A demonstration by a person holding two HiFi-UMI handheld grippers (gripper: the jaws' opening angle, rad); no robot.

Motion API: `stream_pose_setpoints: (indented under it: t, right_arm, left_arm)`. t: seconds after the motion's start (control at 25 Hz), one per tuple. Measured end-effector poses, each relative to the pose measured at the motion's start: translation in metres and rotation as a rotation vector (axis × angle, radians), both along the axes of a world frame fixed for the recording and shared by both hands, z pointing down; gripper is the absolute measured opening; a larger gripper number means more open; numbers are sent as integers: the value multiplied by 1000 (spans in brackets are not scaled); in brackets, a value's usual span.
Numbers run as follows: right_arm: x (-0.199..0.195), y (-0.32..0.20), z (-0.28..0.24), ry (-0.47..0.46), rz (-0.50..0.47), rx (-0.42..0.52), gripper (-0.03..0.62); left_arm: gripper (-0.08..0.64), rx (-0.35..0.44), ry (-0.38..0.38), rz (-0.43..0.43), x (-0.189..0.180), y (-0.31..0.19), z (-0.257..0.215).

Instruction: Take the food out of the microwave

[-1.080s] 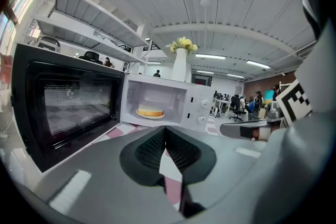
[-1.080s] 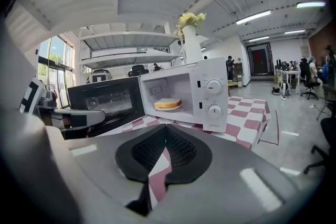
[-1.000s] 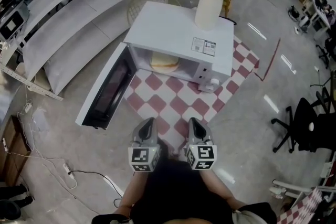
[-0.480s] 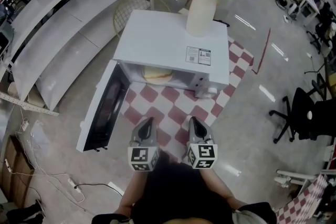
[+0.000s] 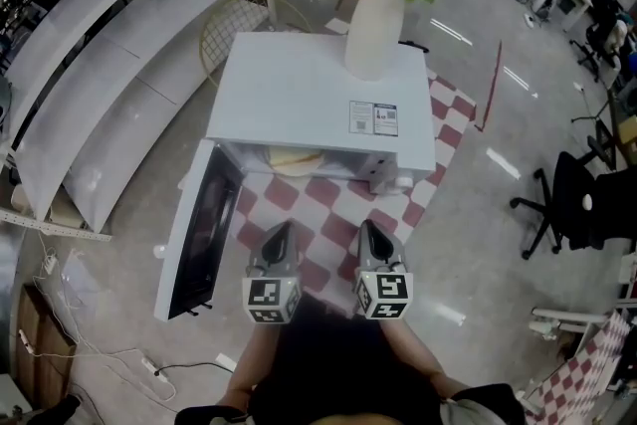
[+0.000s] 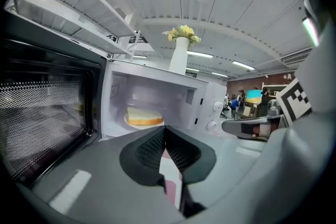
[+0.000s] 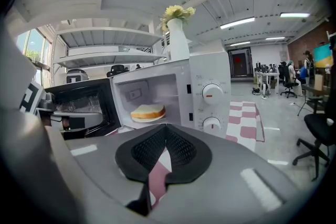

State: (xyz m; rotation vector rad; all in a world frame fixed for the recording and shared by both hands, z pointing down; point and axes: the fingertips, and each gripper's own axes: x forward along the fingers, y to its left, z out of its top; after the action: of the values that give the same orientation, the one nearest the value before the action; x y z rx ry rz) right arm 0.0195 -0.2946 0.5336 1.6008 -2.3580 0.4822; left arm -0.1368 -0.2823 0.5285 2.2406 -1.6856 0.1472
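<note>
Left gripper and right gripper pinched together; one microwave, maybe one bread slice.

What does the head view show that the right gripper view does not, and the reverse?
Only the head view: the label on top of the microwave and the wire basket behind it. Only the right gripper view: the ceiling lights and the microwave's inner back wall. Both: the open door, the bread, the vase of flowers.

Bread slice inside open microwave
</note>
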Motion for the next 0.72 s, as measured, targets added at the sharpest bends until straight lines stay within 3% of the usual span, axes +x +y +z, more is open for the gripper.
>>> stream_pose_setpoints:
  t: [0.4,0.72]
  right_arm:
    - [-12,-12,4,12,43,-6,2]
    - [-17,-19,8,29,75,-11,2]
  left_arm:
    - [9,-21,57,67,-3,-29,12]
    - [9,-54,165,89,-2,-50,25]
